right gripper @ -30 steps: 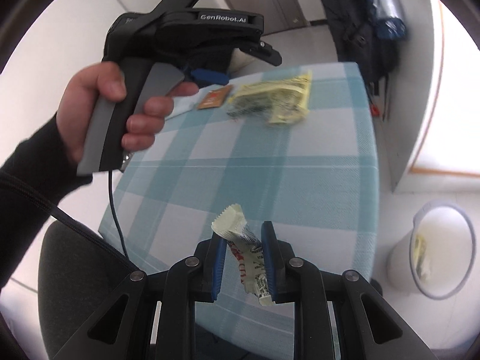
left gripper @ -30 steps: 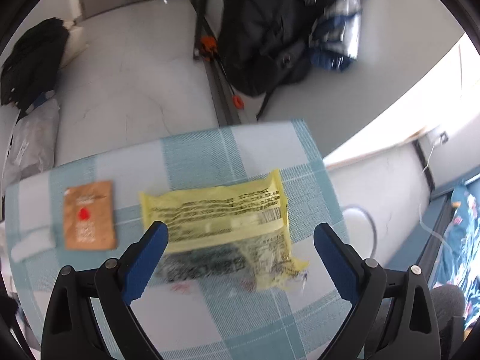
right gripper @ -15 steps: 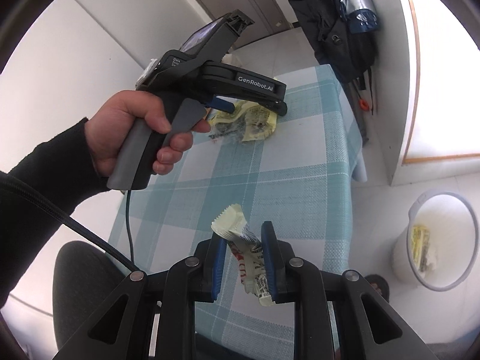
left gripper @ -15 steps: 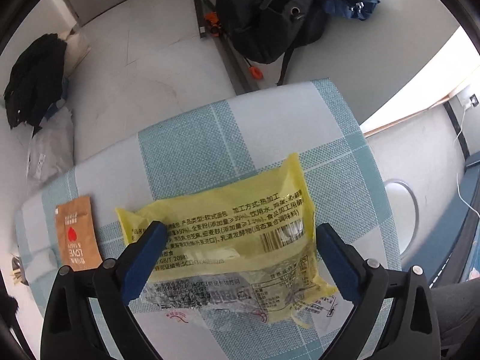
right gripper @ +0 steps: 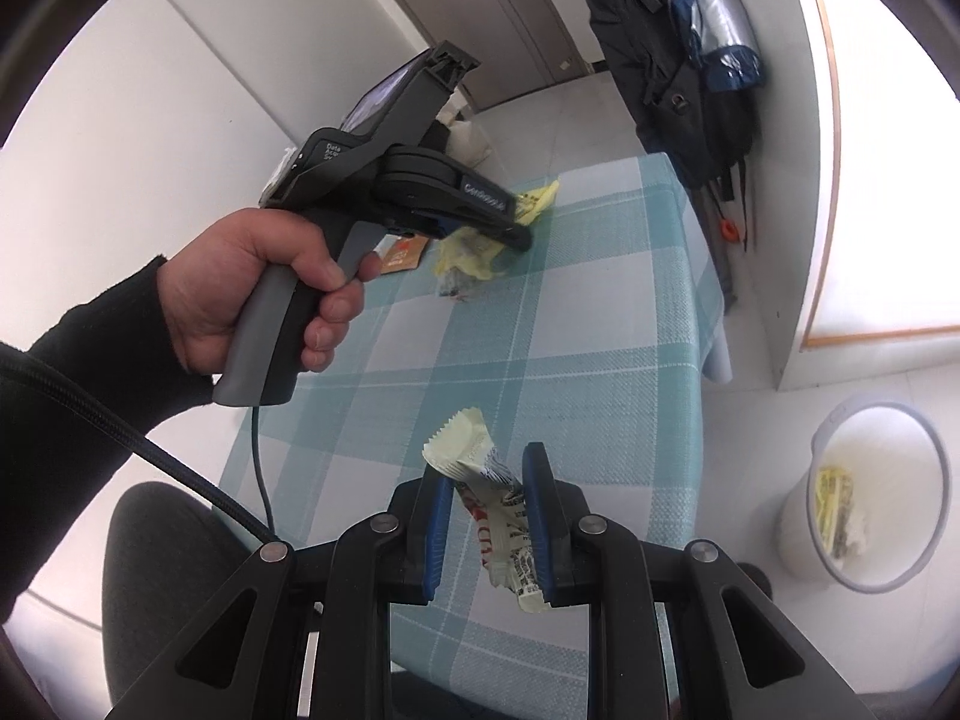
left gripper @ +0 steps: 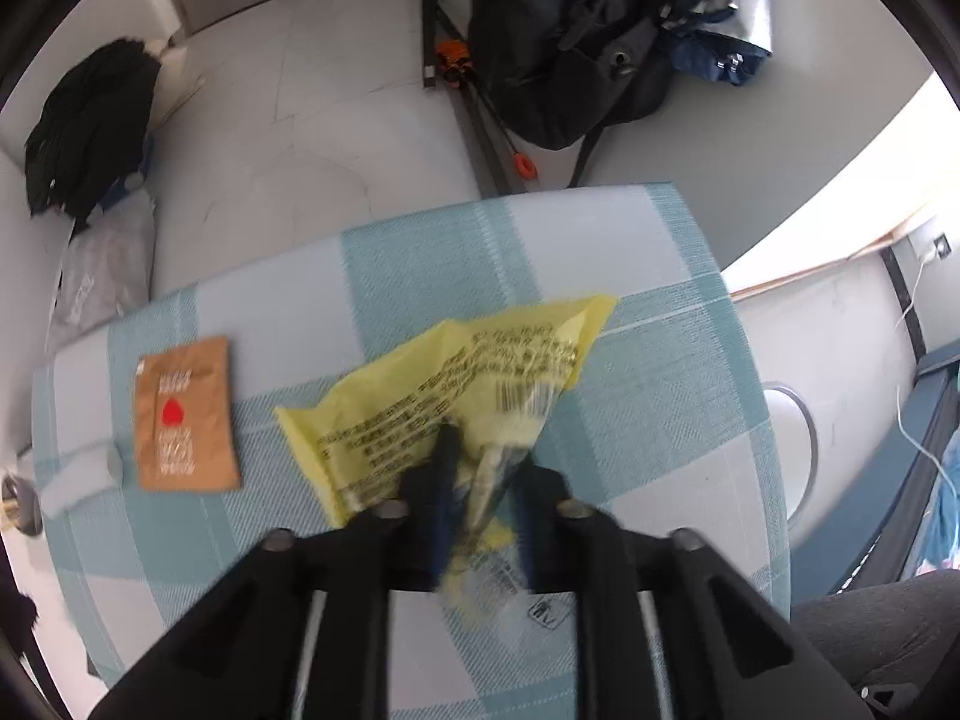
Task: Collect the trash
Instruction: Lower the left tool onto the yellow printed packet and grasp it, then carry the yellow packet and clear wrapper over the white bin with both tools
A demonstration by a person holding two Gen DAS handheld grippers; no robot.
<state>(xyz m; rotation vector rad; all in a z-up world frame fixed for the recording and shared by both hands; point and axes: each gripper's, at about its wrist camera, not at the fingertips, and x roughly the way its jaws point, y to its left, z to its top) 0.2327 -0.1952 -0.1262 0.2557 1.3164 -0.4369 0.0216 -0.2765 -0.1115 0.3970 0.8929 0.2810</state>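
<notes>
My left gripper (left gripper: 483, 480) is shut on a crumpled yellow wrapper (left gripper: 456, 384) that lies on the blue-checked tablecloth (left gripper: 648, 420). The wrapper also shows in the right wrist view (right gripper: 480, 240) under the left gripper (right gripper: 510, 234). A brown sachet with a red drop (left gripper: 183, 417) lies flat to the wrapper's left. My right gripper (right gripper: 486, 510) is shut on a white snack wrapper with red print (right gripper: 486, 498), held above the table's near edge. A white trash bin (right gripper: 870, 498) stands on the floor to the right, with yellow trash inside.
A black backpack and a blue-silver bundle (left gripper: 600, 42) rest on the floor beyond the table. Dark clothes (left gripper: 84, 126) lie at far left. A metal rail with orange parts (left gripper: 474, 108) runs along the floor. A grey chair seat (right gripper: 168, 552) sits at the near table side.
My left gripper has closed from wide open onto the yellow wrapper, bunching it up. The right gripper keeps its hold on the white wrapper; its view now shows more of the bin.
</notes>
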